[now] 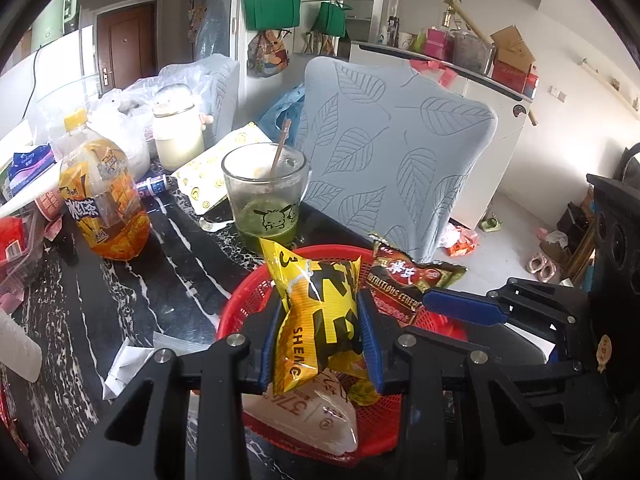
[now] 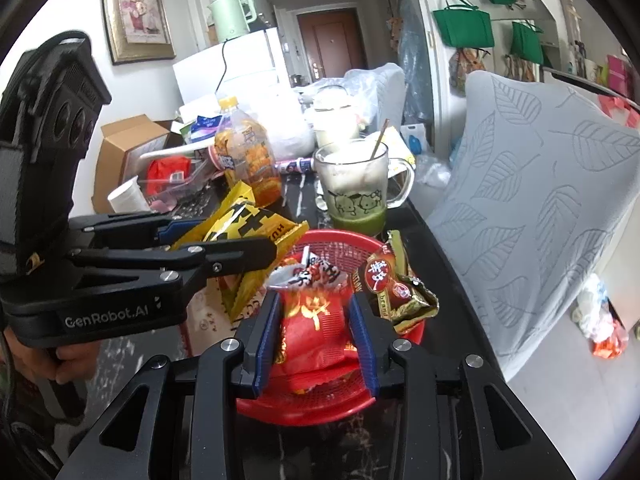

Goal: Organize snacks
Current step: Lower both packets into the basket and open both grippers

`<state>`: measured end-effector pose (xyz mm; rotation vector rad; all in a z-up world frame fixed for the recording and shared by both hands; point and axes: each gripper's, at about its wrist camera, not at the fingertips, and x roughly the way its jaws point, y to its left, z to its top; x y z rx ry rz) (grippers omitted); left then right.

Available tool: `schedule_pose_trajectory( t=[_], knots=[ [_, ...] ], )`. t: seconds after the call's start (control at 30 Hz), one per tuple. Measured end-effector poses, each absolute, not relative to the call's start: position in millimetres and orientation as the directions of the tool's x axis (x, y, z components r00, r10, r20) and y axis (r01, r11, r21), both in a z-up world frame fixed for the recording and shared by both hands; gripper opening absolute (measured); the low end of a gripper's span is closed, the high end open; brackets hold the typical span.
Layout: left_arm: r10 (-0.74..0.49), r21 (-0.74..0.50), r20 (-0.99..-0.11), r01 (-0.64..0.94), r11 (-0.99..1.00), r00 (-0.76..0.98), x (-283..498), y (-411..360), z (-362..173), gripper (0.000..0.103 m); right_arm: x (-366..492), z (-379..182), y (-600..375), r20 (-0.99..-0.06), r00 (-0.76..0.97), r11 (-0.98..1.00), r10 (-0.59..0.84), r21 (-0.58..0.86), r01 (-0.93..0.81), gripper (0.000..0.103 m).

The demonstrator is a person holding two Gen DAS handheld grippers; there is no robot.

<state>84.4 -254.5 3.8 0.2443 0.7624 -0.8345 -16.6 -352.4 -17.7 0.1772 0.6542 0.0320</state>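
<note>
red basket [image 1: 240, 308]: cereal packet [image 1: 404, 280] | left gripper [image 1: 320, 340]: grasping yellow packet [image 1: 316, 320] | right gripper [image 2: 314, 334]: grasping red packet [image 2: 312, 320]

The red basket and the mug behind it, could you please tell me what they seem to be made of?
The red basket looks like moulded plastic: a fine, even mesh with a smooth, slightly glossy rim. The mug appears to be clear glass: the green drink shows through its wall, and cartoon figures are printed on it.

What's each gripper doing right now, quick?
Left gripper: shut on the yellow and black foil snack packet, above the red plastic basket.
Right gripper: shut on the red foil snack packet.
</note>
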Motion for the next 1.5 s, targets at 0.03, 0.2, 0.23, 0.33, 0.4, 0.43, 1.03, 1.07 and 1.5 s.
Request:
schedule_pose_trajectory(
  t=[0.03, 0.2, 0.23, 0.33, 0.4, 0.43, 1.03, 1.07, 1.5],
  knots=[
    [-0.574, -0.088, -0.696, 0.742, 0.664, 0.431, 85.1, -254.8, 3.1, 0.034, -15.5, -18.5, -352.9, -0.603, 0.793, 0.984, 0.089, 0.178, 0.025, 0.036],
    [-0.531, -0.035, -0.708, 0.728, 0.685, 0.466, 86.6, -258.7, -0.7, 0.036, -15.5, -17.4, -352.8, -0.604, 0.794, 0.985, 0.076, 0.170, 0.035, 0.036],
    [-0.525, -0.030, -0.712, 0.727, 0.686, 0.466, 87.6, -259.4, -1.2, 0.037, -16.6, -16.8, -352.7, -0.604, 0.794, 0.985, 0.074, 0.170, 0.037, 0.036],
    [-0.496, -0.010, -0.727, 0.714, 0.700, 0.476, 87.0, -261.8, -1.9, 0.064, -19.7, -15.4, -353.1, -0.605, 0.794, 0.985, 0.059, 0.163, 0.051, 0.037],
    [-0.498, -0.018, -0.723, 0.707, 0.707, 0.479, 86.1, -259.8, -0.9, 0.070, -22.0, -14.7, -353.9, -0.605, 0.794, 0.985, 0.052, 0.163, 0.059, 0.037],
    [-0.498, -0.018, -0.722, 0.705, 0.708, 0.481, 85.2, -258.8, -0.3, 0.070, -23.4, -14.4, -354.2, -0.606, 0.794, 0.985, 0.049, 0.163, 0.063, 0.037],
    [-0.496, 0.011, -0.682, 0.686, 0.727, 0.537, 58.8, -236.8, 26.7, 0.070, -44.6, 4.0, -341.7, -0.573, 0.819, 0.988, 0.030, 0.140, 0.061, 0.038],
    [-0.497, 0.012, -0.679, 0.684, 0.729, 0.541, 56.8, -234.6, 28.8, 0.070, -45.5, 5.2, -341.0, -0.570, 0.821, 0.989, 0.031, 0.139, 0.059, 0.038],
    [-0.472, 0.021, -0.624, 0.617, 0.786, 0.622, 33.7, -183.0, 53.5, 0.070, -53.9, 29.4, -298.1, -0.519, 0.849, 0.993, 0.094, 0.110, -0.043, 0.038]
  ],
)
